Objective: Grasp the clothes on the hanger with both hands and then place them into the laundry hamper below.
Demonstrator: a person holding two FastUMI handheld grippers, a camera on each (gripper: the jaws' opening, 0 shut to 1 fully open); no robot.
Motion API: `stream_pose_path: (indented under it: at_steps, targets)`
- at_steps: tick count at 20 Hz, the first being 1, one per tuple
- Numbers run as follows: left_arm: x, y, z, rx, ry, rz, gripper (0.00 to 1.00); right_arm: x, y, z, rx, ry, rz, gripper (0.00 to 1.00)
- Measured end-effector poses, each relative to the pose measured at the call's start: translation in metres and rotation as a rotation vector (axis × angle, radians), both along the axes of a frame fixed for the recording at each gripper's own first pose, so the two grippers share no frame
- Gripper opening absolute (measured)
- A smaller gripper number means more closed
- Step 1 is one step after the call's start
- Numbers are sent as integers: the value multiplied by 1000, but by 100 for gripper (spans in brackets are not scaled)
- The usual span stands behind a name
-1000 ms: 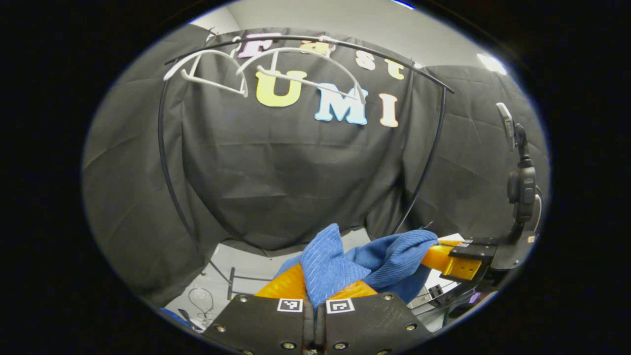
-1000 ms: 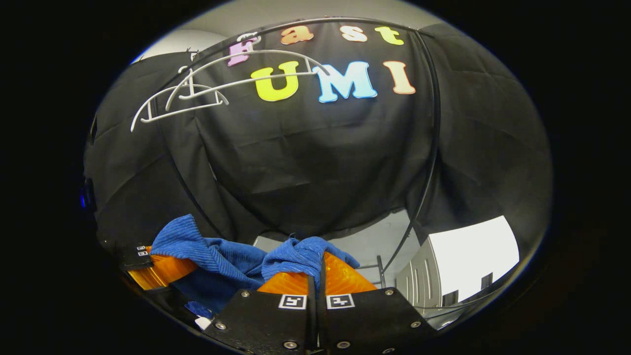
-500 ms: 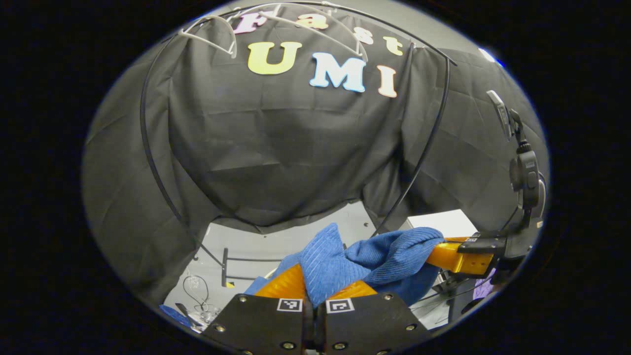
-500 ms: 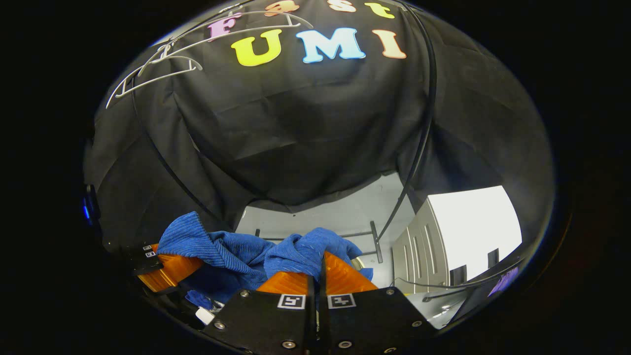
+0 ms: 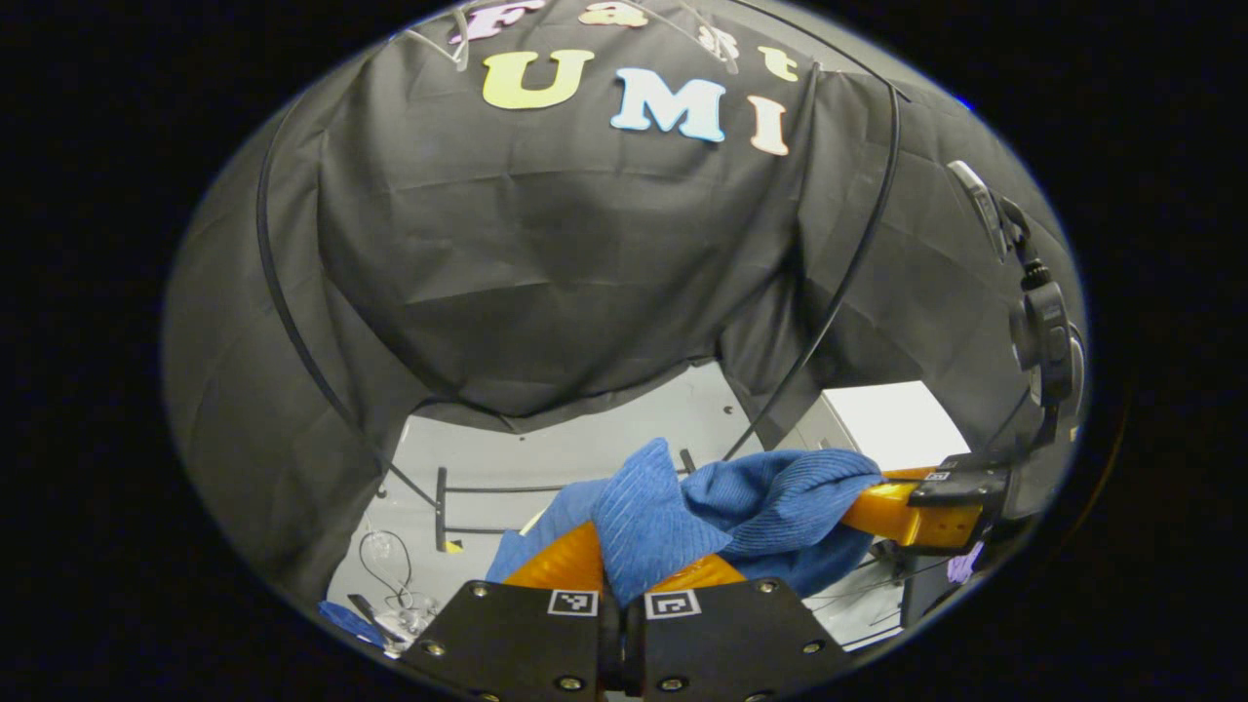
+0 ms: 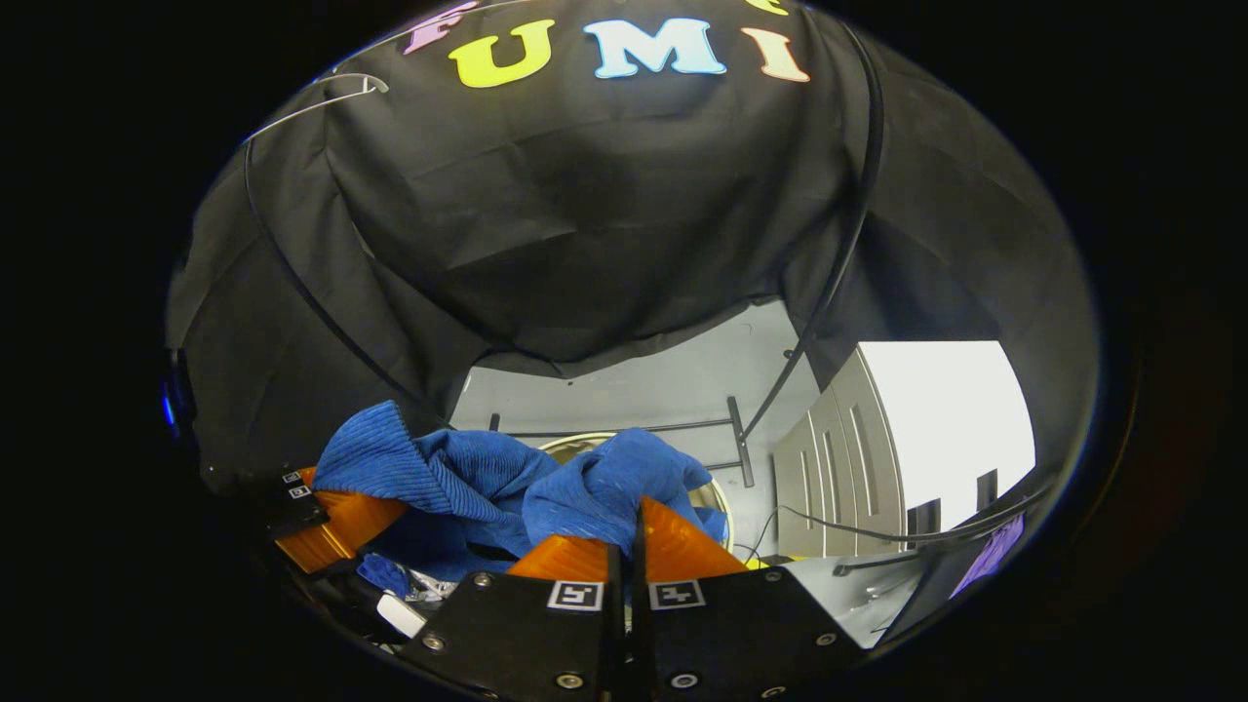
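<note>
The blue garment hides most of the laundry hamper's pale rim. Hangers are cut off at the top edge. Small, perhaps clear, clutter on the floor is unreadable.

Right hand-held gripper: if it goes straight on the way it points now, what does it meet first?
The blue garment it already clamps. Beyond that, probably the round hamper rim showing just behind the cloth, though depth is unclear.
</note>
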State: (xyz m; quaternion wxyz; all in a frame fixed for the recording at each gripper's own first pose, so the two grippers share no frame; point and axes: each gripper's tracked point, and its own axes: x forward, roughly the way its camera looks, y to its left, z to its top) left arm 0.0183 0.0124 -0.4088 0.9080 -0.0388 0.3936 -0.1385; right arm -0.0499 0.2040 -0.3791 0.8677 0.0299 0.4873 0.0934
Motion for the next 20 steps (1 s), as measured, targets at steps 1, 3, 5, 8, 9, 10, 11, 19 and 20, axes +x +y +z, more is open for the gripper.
stream_pose_path:
  at_steps: [1, 3, 5, 8, 9, 10, 11, 19, 20]
  targets:
    - [2, -1, -3, -1, 4, -1, 3, 0, -1, -2, -4, 3, -2, 3]
    - [1, -2, -10, 8, 15, -16, 1, -2, -3, -8, -13, 14, -8, 3]
    - [0, 1, -19, 22, 24, -24, 0, -3, -4, -13, -16, 27, -11, 4]
    - [0, 7, -32, 28, 48, -9, 1, -7, -4, -17, -23, 42, -6, 6]
    - [-1, 9, -35, 28, 60, -3, 1, -9, -4, -19, -26, 47, -5, 6]
    - [-5, 12, -38, 31, 72, 5, 3, -10, -3, -20, -27, 54, -1, 7]
    - [-8, 13, -41, 32, 84, 8, 1, -13, -4, -22, -26, 62, 2, 8]
    - [-28, 9, -53, -6, 160, 8, 19, -25, 10, -17, -15, 80, 65, 19]
    - [-28, 7, -52, -24, 155, 16, 34, -25, 13, -12, 0, 72, 68, 29]
